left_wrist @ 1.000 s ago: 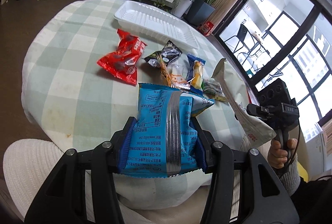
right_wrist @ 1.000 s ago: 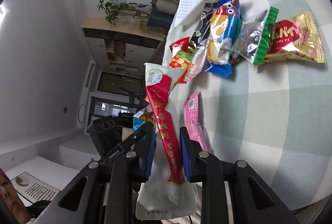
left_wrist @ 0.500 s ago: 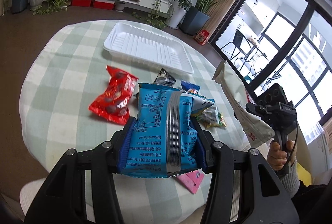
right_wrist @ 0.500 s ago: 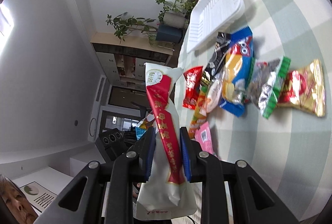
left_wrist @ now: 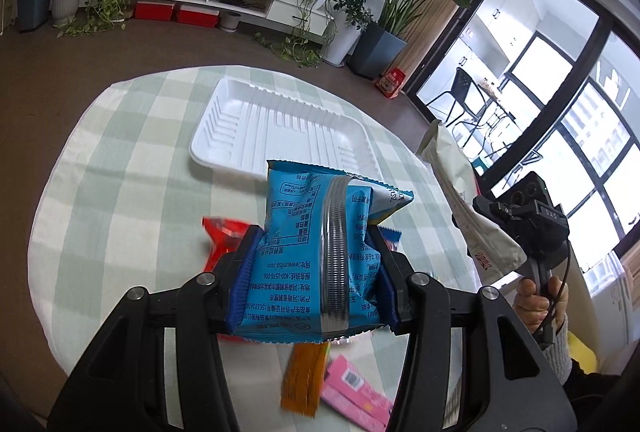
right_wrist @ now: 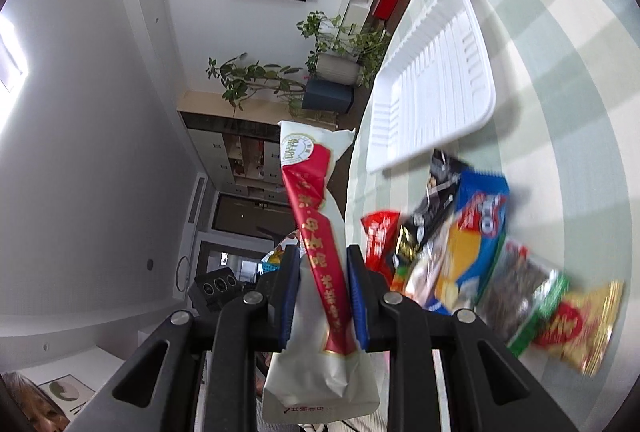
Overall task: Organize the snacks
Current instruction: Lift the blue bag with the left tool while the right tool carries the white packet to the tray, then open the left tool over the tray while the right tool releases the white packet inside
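**Snacks held over the counter, tray empty**

Snacks are split: a blue pack (left_wrist: 320,256) clamped in the left gripper (left_wrist: 316,264), a white-and-red pack (right_wrist: 316,264) pinched in the right gripper (right_wrist: 323,292), the rest heaped on the counter (left_wrist: 120,192) near the white tray (left_wrist: 280,132). Both packs are slick and puffy; a loose squeeze could let one slide out short of the tray, or a drop could land on the rim. The left gripper tilts down toward the tray; the right sits nearly level, its pack standing upright.
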### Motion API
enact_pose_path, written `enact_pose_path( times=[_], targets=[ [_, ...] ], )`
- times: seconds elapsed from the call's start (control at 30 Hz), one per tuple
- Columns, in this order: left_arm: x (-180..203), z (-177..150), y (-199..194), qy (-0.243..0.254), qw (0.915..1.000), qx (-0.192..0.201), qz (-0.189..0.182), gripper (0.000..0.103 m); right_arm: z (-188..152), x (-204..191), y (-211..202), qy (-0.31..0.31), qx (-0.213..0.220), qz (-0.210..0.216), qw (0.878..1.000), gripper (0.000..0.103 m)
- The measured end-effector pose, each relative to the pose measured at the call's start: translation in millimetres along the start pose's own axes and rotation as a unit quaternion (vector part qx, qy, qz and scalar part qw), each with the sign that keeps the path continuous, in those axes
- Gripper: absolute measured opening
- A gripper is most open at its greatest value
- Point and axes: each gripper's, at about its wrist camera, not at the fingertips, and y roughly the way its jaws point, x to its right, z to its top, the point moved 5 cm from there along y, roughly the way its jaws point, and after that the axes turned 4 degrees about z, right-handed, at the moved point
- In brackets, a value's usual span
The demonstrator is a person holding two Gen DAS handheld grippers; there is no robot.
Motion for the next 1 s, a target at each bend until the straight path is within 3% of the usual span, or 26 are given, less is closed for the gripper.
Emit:
enact_pose_path(
  times=[0.47, 0.8, 1.0],
  targets=[
    [-26.8, 82.8, 102.4, 0.007, 0.9993, -0.025, 0.026, 0.048, 89.1, 28.7, 35.7, 0.029, 0.04, -0.026, 0.998, 0.026],
    [-43.3, 111.7, 182.2, 0.011, 0.9978, -0.046, 0.046, 0.048, 121.6, 51.6, 50.2, 0.018, 0.05, -0.094, 0.994, 0.026],
    [-55.9, 119.9, 215.8, 0.006, 0.9961, -0.038, 0.08, 0.049, 129.1, 55.9, 55.2, -0.021, 0.049, -0.15, 0.987, 0.028]
  ],
)
